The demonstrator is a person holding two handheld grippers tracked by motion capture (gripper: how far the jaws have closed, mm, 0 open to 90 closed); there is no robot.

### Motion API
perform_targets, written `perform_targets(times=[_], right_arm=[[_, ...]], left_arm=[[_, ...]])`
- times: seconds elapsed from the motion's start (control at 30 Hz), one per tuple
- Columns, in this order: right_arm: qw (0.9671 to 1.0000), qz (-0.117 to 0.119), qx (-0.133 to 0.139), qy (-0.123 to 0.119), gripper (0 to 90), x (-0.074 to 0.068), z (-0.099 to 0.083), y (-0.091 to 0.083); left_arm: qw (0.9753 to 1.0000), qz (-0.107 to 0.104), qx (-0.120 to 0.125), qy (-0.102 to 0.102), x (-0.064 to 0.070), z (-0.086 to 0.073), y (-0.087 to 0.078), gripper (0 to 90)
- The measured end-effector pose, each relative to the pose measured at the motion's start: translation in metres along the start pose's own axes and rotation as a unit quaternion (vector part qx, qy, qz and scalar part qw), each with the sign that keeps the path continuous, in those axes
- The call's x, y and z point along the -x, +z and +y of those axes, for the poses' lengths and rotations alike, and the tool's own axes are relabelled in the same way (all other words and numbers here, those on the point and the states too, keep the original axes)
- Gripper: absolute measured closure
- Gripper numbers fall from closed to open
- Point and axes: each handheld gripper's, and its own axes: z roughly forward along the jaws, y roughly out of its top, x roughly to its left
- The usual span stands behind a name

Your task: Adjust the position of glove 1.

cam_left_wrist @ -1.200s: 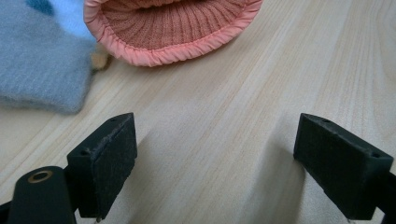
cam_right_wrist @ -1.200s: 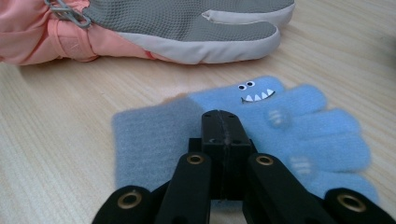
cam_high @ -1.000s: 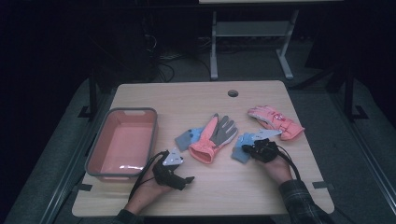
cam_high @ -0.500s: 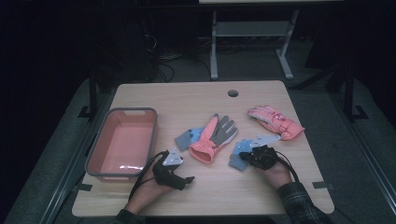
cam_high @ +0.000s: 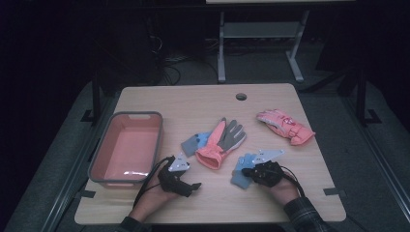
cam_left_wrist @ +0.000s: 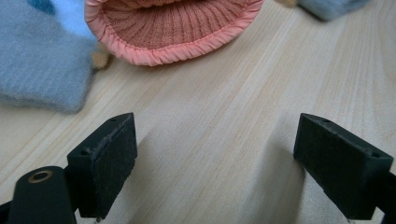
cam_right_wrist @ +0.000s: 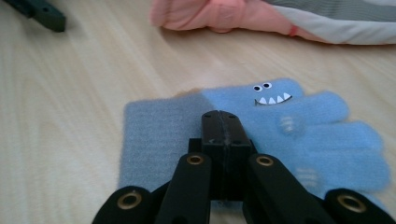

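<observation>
right gripper view: jaws closed over blue glove (cam_right_wrist: 261, 126); left gripper's (cam_left_wrist: 215, 158) jaws wide apart

The blue glove (cam_right_wrist: 261, 135) under my right claw (cam_right_wrist: 223, 122) lies flat on the wooden table (cam_right_wrist: 70, 93), palm side down, with its grey knitted cuff toward me and its light-blue fingers spread away. A small monster face with two eyes and white teeth is printed near the knuckles. In the high view this blue glove (cam_high: 241, 170) rests near the front edge, just right of the salmon-and-grey glove (cam_high: 221, 144), not touching it.
</observation>
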Motion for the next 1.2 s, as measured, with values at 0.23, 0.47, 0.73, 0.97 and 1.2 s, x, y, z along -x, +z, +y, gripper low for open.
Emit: perform_targets(times=[0.23,0.47,0.73,0.97,1.2], right_arm=[[0.9999,0.010,-0.004,-0.007,89.7,-0.012,0.000,0.000],[0.9996,0.023,-0.004,-0.015,89.7,-0.024,0.000,0.001],[0.9997,0.020,-0.001,-0.017,89.1,-0.025,-0.001,-0.004],[0.9996,0.022,-0.006,-0.019,89.5,-0.031,-0.007,-0.010],[0.9987,0.044,-0.004,-0.027,89.7,-0.040,-0.003,0.000]], left_arm=[[1.0000,0.000,0.001,-0.004,0.001,0.000,0.000,12.7],[1.0000,0.000,0.002,-0.004,0.001,0.000,0.000,12.7],[1.0000,0.002,0.002,-0.005,0.001,-0.001,0.000,12.8],[1.0000,0.002,0.001,-0.006,0.001,-0.001,0.000,12.8],[1.0000,0.003,0.001,-0.006,0.001,-0.001,0.000,12.8]])
